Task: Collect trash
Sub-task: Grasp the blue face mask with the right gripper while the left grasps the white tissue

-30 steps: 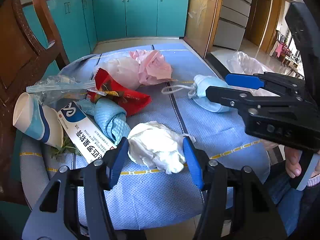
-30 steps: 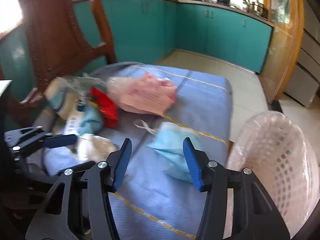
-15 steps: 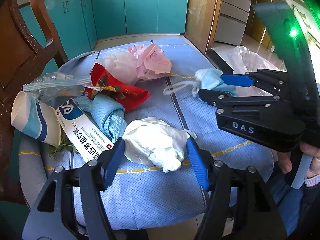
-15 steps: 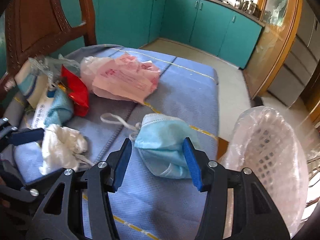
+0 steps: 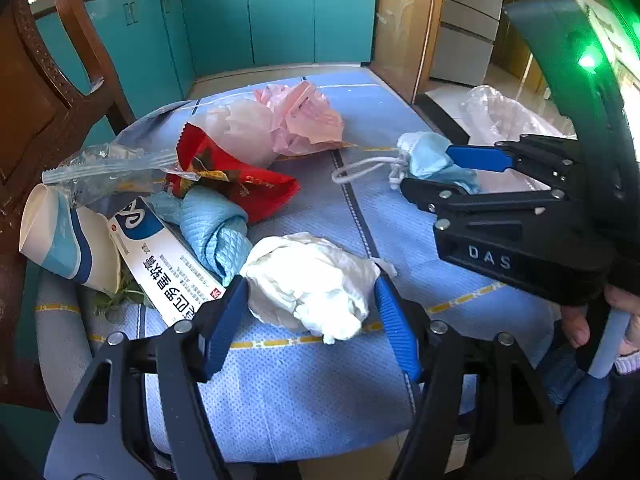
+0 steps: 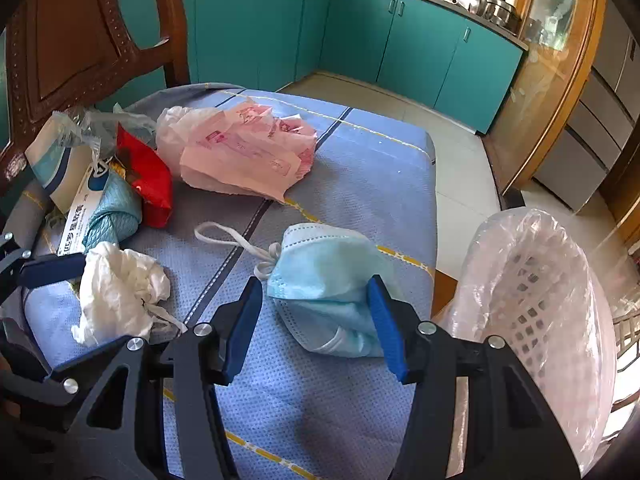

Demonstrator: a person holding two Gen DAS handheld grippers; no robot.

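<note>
Left gripper (image 5: 310, 312) sits low over the near edge of the blue quilted cloth-covered table (image 5: 304, 392), jaws just been opening, now half-wide around the crumpled white tissue wad (image 5: 308, 280); pads flank it, left pad at its edge, no squeeze visible. Right gripper (image 6: 316, 320) straddles the light-blue disposable face mask (image 6: 324, 276) near the table's right edge, fingers half-wide, right pad against the mask's fold, left pad just clear; firm grip cannot be told. Mask's white ear loop (image 6: 224, 236) trails toward table centre. Left side pile: red snack wrapper (image 5: 240, 180), pink-white plastic bag (image 5: 296, 120), teal knotted cloth (image 5: 216, 232), white-blue medicine box (image 5: 168, 268), paper cup (image 5: 60, 236). White lattice basket with clear liner (image 6: 536, 292) stands just off the right edge.
</note>
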